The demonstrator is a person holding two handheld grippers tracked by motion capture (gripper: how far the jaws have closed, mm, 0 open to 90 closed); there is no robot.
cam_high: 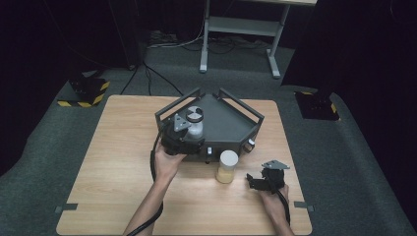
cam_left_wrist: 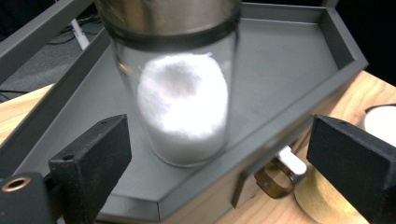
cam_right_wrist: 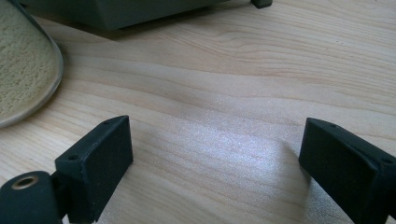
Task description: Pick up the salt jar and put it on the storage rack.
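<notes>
A glass jar of white powder (cam_left_wrist: pixel 182 107) with a metal lid (cam_high: pixel 194 114) stands upright in the dark grey tray (cam_left_wrist: pixel 289 70). My left gripper (cam_left_wrist: pixel 219 163) is open at the tray's near edge. The jar is just ahead of its jaws and neither pad touches it. In the high view this left gripper (cam_high: pixel 189 137) sits against the jar's near left side. A second jar, of yellowish powder (cam_high: pixel 227 167) with a white lid, stands on the wooden table in front of the tray. My right gripper (cam_high: pixel 252 181) rests low to that jar's right, open and empty (cam_right_wrist: pixel 215 158).
The tray (cam_high: pixel 231 123) has raised rail sides and a small metal latch (cam_left_wrist: pixel 278 175) on its front wall. The yellowish jar (cam_right_wrist: pixel 23 74) is at the left edge of the right gripper view. Bare wooden table (cam_high: pixel 113 162) lies left of the left hand.
</notes>
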